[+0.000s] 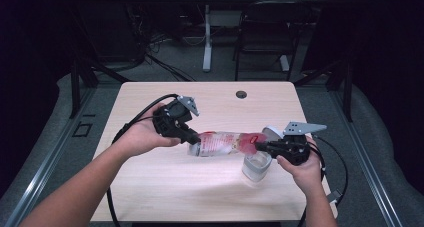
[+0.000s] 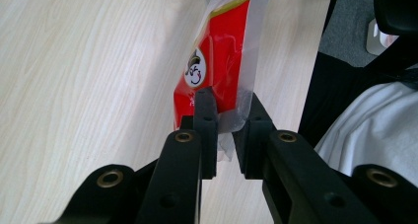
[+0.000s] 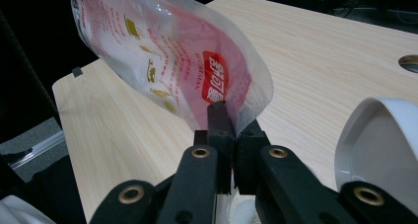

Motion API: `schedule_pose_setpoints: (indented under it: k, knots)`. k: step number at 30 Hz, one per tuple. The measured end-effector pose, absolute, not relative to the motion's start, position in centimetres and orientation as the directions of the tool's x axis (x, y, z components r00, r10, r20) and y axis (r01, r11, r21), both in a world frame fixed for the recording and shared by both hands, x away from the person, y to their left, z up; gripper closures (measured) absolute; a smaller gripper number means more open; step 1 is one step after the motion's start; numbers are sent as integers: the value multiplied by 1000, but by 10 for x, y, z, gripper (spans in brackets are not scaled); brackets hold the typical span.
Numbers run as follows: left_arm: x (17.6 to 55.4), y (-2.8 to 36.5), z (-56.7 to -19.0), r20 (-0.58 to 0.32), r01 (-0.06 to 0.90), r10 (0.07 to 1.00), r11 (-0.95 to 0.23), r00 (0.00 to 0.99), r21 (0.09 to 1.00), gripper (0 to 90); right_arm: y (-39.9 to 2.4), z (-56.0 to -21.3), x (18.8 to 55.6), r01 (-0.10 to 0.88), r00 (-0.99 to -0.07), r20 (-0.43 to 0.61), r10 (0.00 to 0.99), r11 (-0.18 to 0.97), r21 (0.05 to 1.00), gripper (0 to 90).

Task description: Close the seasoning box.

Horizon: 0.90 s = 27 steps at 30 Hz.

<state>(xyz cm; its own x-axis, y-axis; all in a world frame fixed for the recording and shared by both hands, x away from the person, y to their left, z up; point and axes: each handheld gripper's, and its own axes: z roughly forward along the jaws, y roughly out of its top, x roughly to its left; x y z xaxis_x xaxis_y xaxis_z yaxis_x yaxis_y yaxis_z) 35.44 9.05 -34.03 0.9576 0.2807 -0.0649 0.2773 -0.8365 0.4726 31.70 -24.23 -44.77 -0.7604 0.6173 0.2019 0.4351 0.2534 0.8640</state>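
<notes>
With each hand-held gripper, left (image 1: 192,135) and right (image 1: 261,146), clamped on one pouch (image 1: 225,143) end above the counter (image 1: 200,187), next step, likely: tip it toward the cup (image 1: 256,168).

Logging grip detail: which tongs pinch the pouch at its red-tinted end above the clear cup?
The right tongs pinch the pouch there, over the clear cup; the left tongs hold the opposite end.

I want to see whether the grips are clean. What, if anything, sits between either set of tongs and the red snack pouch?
Nothing visible does. The left tongs pinch one end of the red snack pouch directly, and the right tongs clamp its other edge. The clear cup stands below the right end, apart from both grips.
</notes>
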Motion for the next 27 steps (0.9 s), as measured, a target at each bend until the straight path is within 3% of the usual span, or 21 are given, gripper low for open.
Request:
schedule_pose_setpoints:
  k: [27]
  knots:
    - [354, 75, -326, -51, 251, 256, -857, 965, 449, 831, -249, -451, 317, 444, -750, 215, 625, 234, 865, 880]
